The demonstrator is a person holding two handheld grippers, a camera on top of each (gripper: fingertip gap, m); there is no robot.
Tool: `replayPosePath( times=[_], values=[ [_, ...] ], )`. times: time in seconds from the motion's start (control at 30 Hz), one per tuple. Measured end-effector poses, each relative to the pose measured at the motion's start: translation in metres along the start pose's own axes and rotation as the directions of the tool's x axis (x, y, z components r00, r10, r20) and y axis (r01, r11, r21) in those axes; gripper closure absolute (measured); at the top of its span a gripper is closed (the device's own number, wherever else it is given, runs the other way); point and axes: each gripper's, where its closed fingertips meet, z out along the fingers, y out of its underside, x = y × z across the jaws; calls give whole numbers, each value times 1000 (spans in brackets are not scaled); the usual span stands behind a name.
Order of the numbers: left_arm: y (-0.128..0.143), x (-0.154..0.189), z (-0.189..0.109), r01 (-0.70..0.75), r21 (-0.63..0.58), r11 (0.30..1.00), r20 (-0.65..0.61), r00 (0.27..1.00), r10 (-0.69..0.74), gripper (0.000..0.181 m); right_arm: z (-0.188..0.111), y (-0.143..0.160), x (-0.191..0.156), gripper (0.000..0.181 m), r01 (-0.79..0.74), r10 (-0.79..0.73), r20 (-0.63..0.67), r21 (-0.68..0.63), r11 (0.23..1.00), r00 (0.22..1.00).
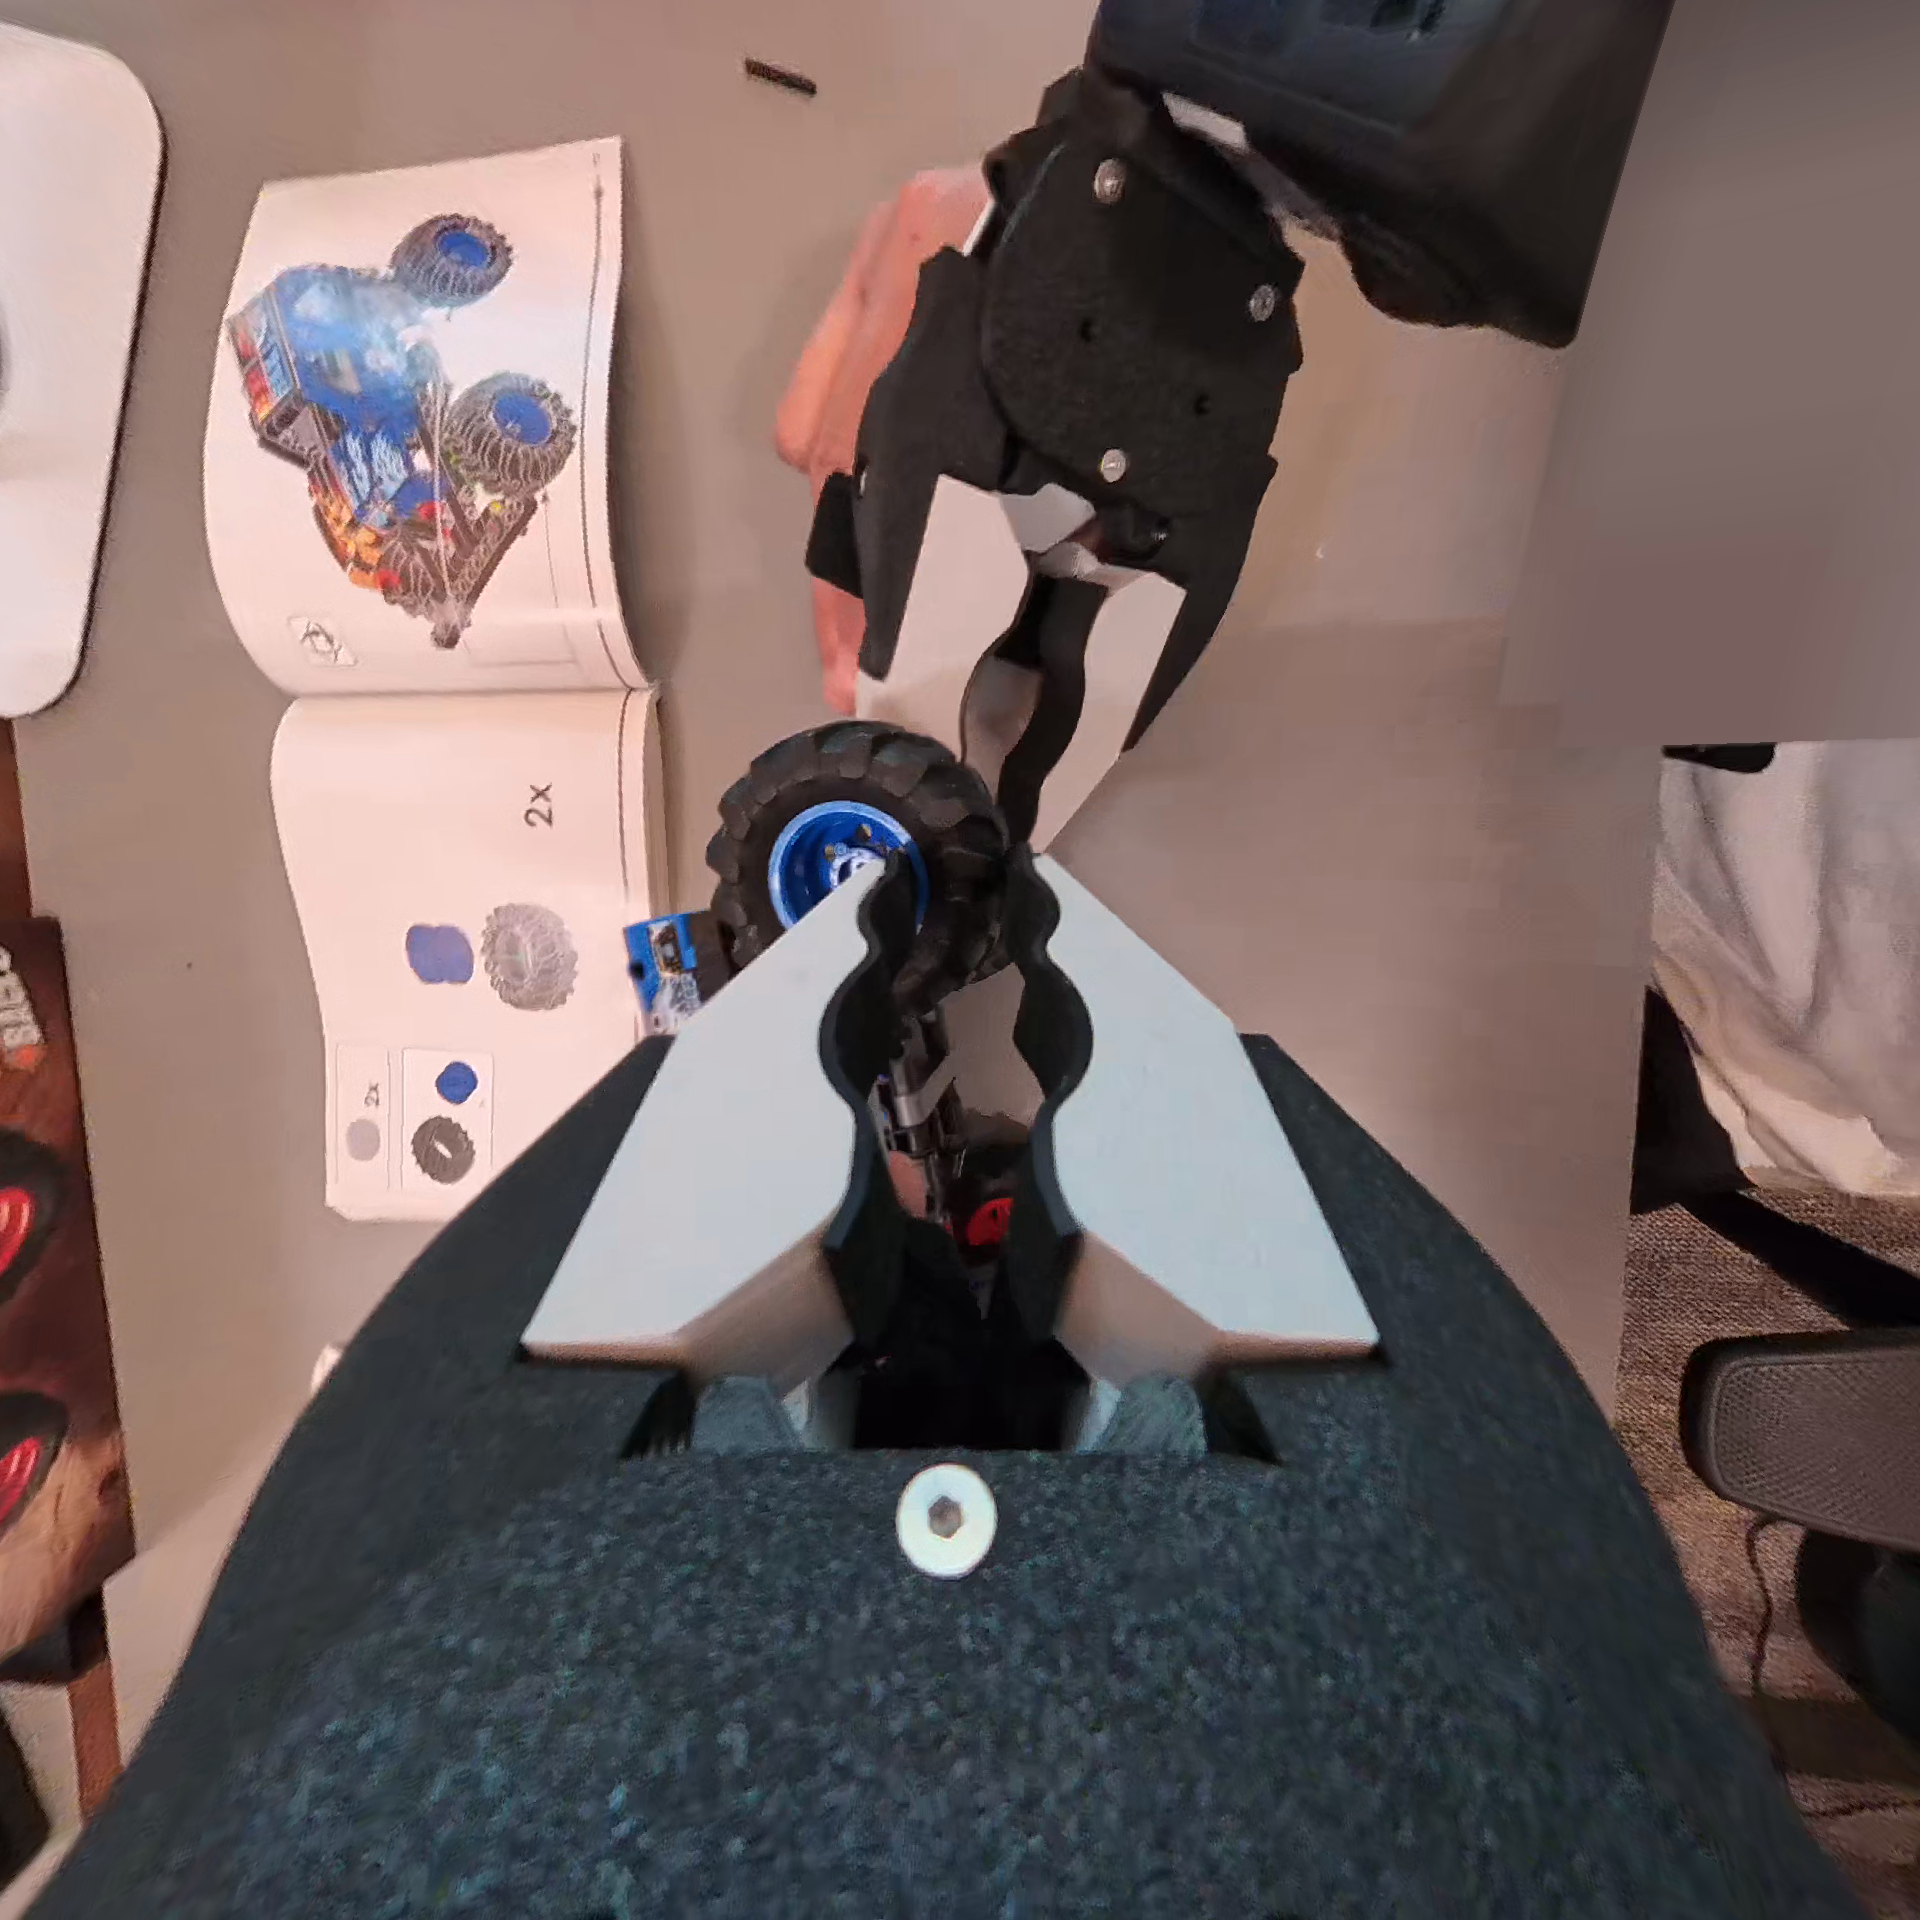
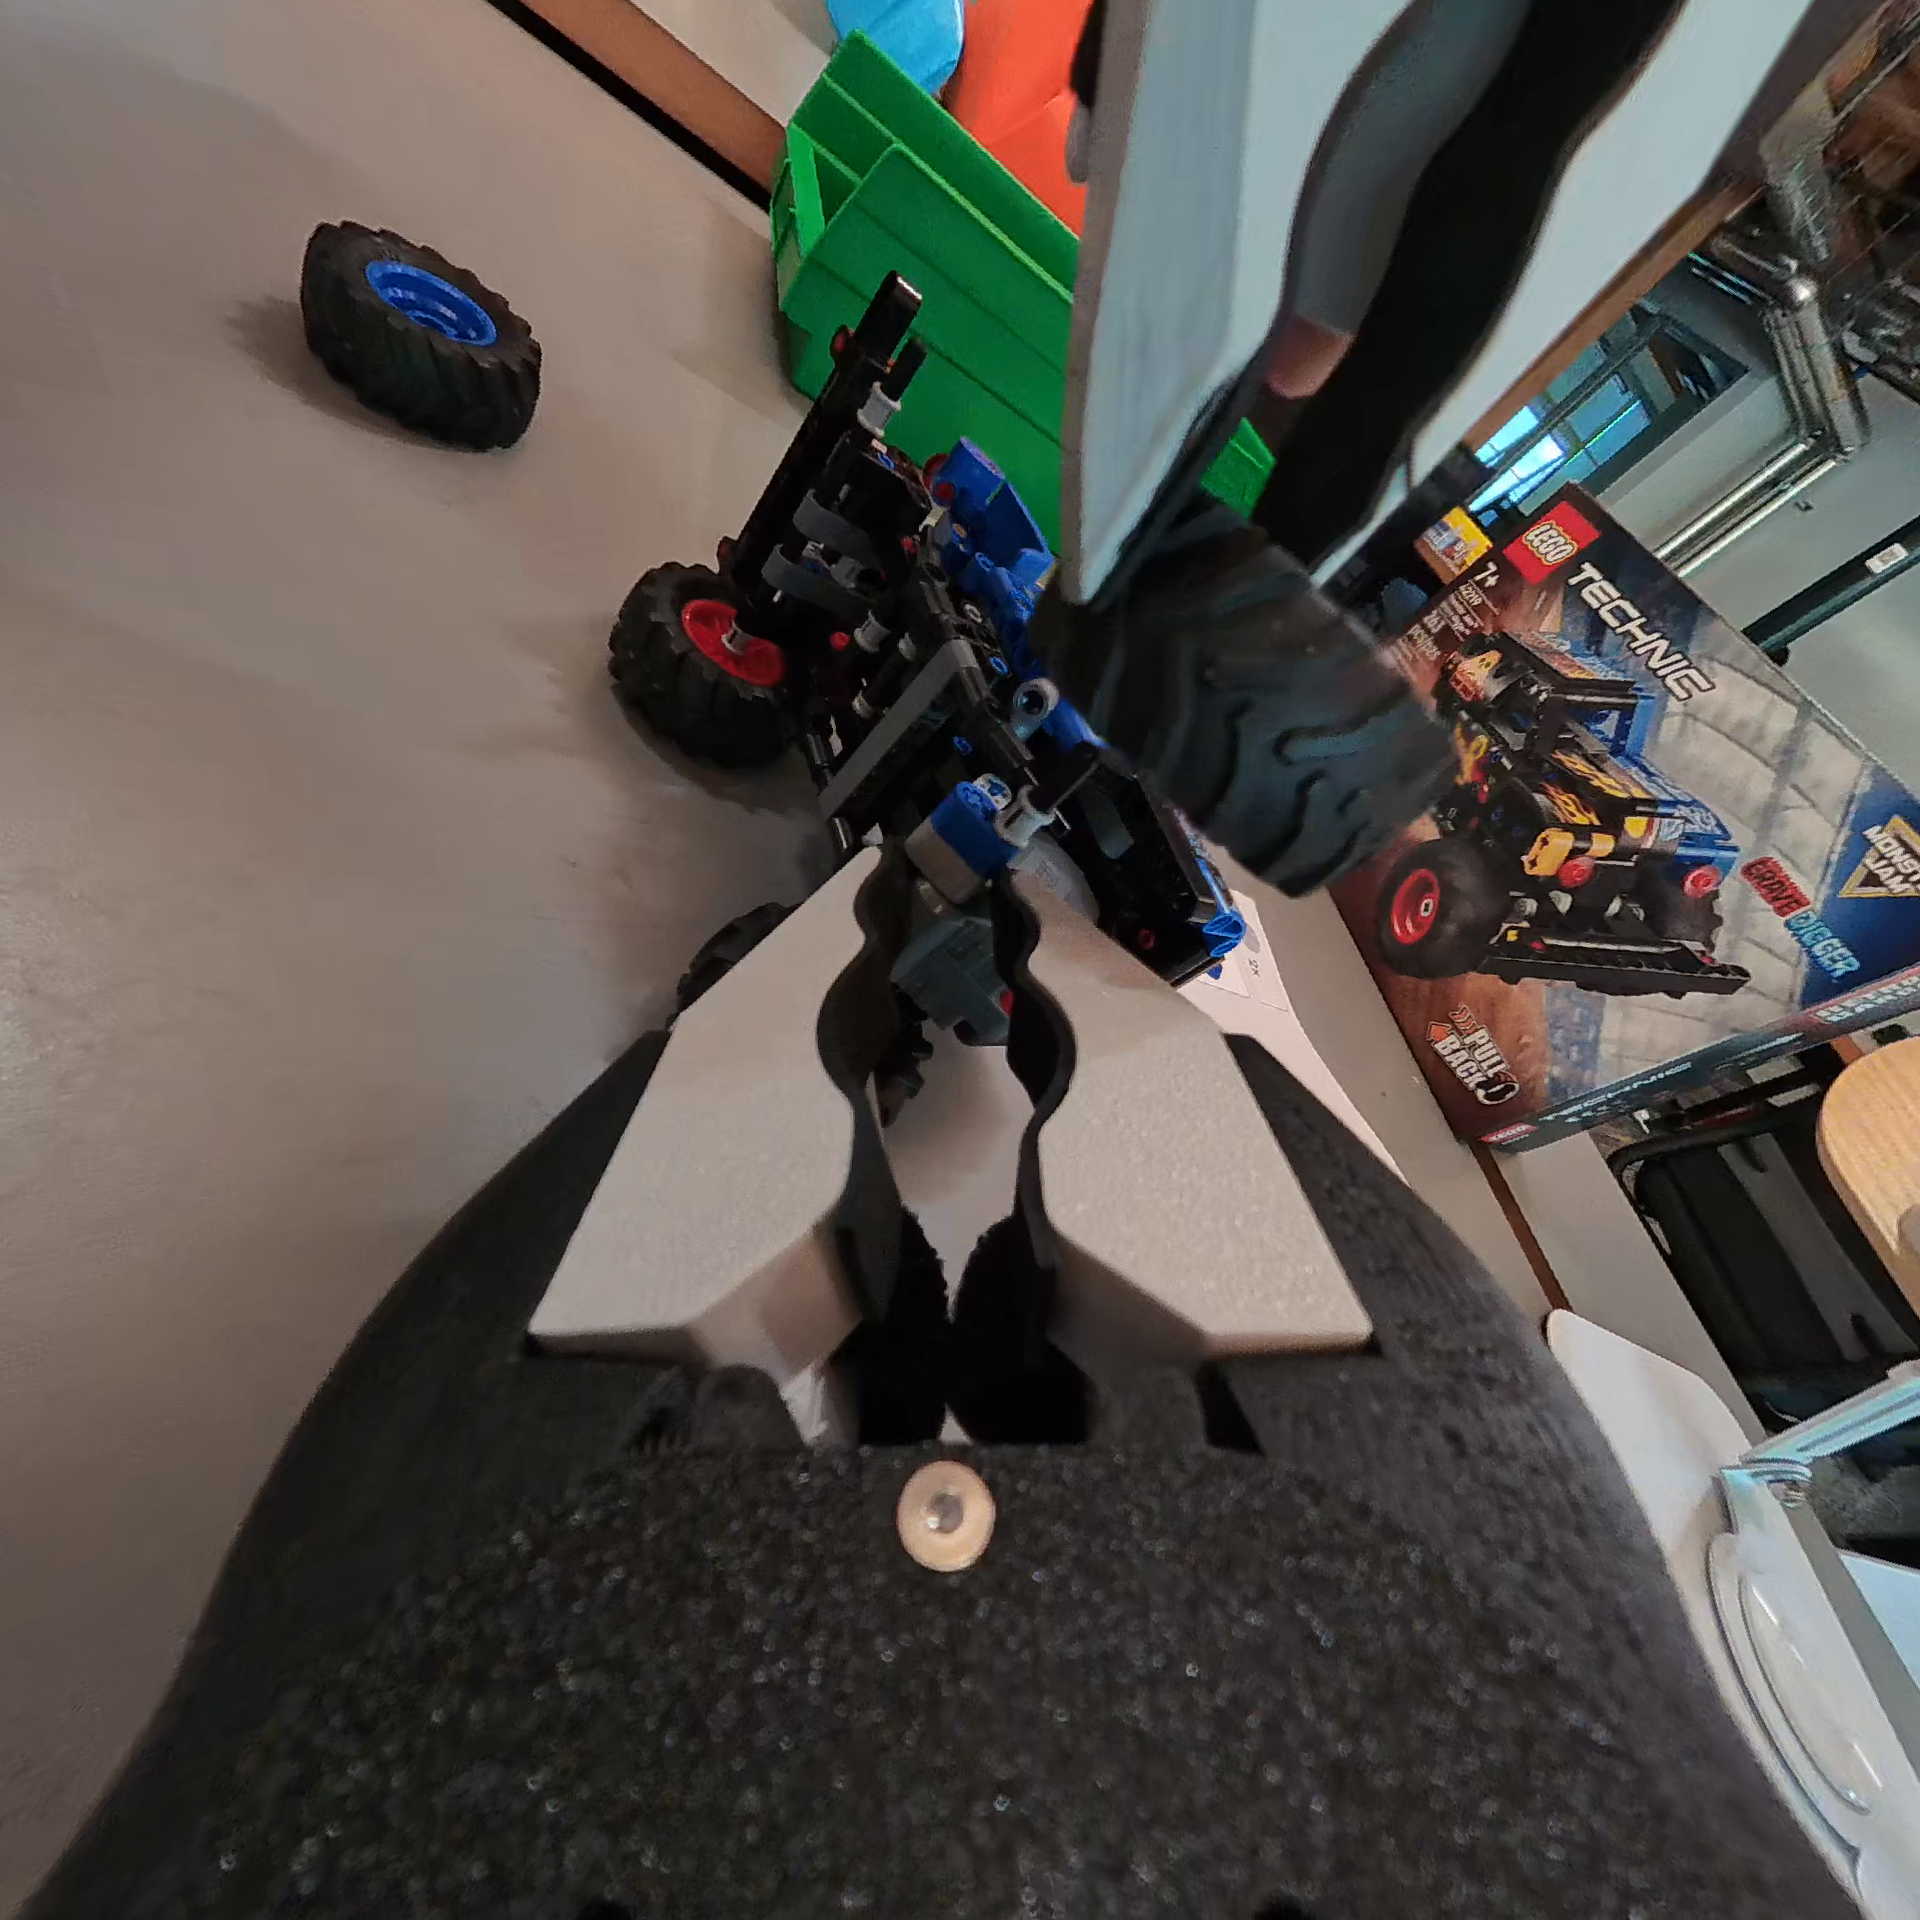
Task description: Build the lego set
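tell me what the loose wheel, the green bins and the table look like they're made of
Loose wheel: matte black tyre, likely rubber, with chunky tread; glossy blue hub, likely hard plastic.
Green bins: rigid moulded plastic, with an even colour and a slight sheen on flat walls.
Table: smooth matte grey top, perhaps laminate or a coated board; the pictures leave it open.

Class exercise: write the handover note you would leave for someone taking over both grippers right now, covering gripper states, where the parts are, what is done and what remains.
Left gripper: shut on the blue-hubbed wheel, at the truck's end.
Right gripper: shut on the truck chassis, tilted above the table.
Done: a red-hubbed wheel is on the chassis.
Left: whether the held wheel is seated on its axle cannot be told. A spare blue-hubbed wheel lies loose on the table and still needs fitting.
Open instruction booklet lies left of the work; green bin stands behind the chassis.
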Motion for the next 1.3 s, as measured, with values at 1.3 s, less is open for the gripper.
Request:
replayPosePath(
  times=[1.3],
  values=[
    [6,8,9,316,-249,916,-26,943,-333,166,-9,-8,-2,144,-304,299,104,41,952,949]
  ],
)
